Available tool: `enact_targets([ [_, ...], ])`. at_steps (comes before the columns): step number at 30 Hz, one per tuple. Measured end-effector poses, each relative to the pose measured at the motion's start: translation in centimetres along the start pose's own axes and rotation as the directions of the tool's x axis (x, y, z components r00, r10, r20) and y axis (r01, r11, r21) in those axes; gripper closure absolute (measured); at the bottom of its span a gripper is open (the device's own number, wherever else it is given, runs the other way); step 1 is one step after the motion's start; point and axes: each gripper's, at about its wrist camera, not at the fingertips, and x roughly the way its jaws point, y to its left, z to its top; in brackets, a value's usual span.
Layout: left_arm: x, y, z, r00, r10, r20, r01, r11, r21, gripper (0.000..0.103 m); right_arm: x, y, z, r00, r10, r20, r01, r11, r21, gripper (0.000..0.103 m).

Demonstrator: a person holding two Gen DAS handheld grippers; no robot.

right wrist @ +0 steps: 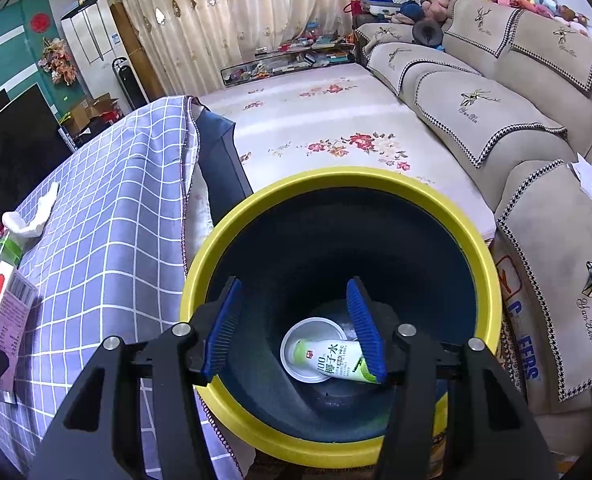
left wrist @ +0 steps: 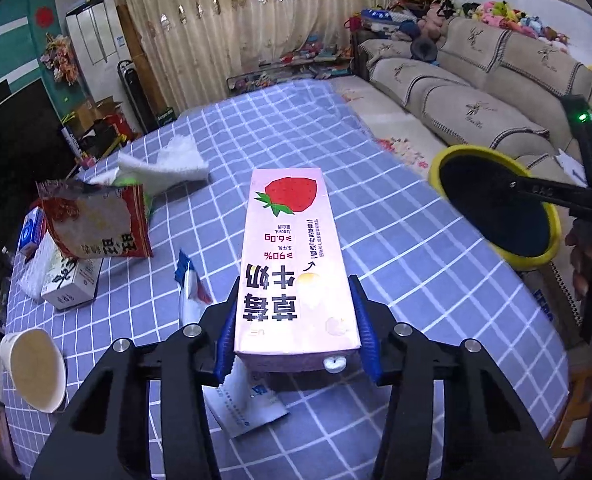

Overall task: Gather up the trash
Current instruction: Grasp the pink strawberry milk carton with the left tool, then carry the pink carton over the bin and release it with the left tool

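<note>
My left gripper (left wrist: 294, 326) is shut on a pink strawberry milk carton (left wrist: 294, 264) and holds it above the blue checked tablecloth (left wrist: 395, 240). The carton also shows at the left edge of the right wrist view (right wrist: 0, 312). A dark bin with a yellow rim (right wrist: 335, 184) stands beside the table; it shows at the right of the left wrist view (left wrist: 495, 208). My right gripper (right wrist: 294, 328) is open and empty over the bin's mouth. Inside lie a coconut water bottle (right wrist: 335, 362) and a white cup (right wrist: 307, 332).
On the table lie a red snack bag (left wrist: 96, 224), white tissue (left wrist: 176, 164), a paper cup (left wrist: 34, 368), small boxes (left wrist: 68, 284), a blue-red wrapper (left wrist: 190, 280) and a white sachet (left wrist: 244, 404). A sofa (right wrist: 515, 120) and a floral mat (right wrist: 335, 128) lie beyond.
</note>
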Motion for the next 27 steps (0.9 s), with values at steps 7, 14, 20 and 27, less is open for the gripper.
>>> enact_targets([
  [7, -1.7, -2.3, 1.7, 0.996, -0.080, 0.048, 0.078, 0.996, 0.034, 0.054, -2.2, -1.0, 0.1, 0.999, -0.024, 0.038, 0.023, 1.000, 0.013, 0.051],
  [14, 0.3, -6.9, 4.7, 0.981, -0.187, 0.045, 0.183, 0.980, 0.082, 0.054, -5.8, -3.2, -0.1, 0.992, -0.085, 0.090, 0.081, 0.996, 0.041, 0.051],
  [20, 2.6, -11.6, 7.8, 0.972, -0.230, 0.050, 0.223, 0.968, 0.110, 0.054, -8.9, -5.1, -0.2, 0.982, -0.128, 0.139, 0.121, 0.991, 0.059, 0.051],
  [27, 7.2, -16.1, 10.1, 0.962, -0.273, -0.027, 0.274, 0.958, 0.081, 0.054, -10.2, -6.0, 0.5, 0.975, -0.146, 0.168, 0.137, 0.989, 0.061, 0.051],
])
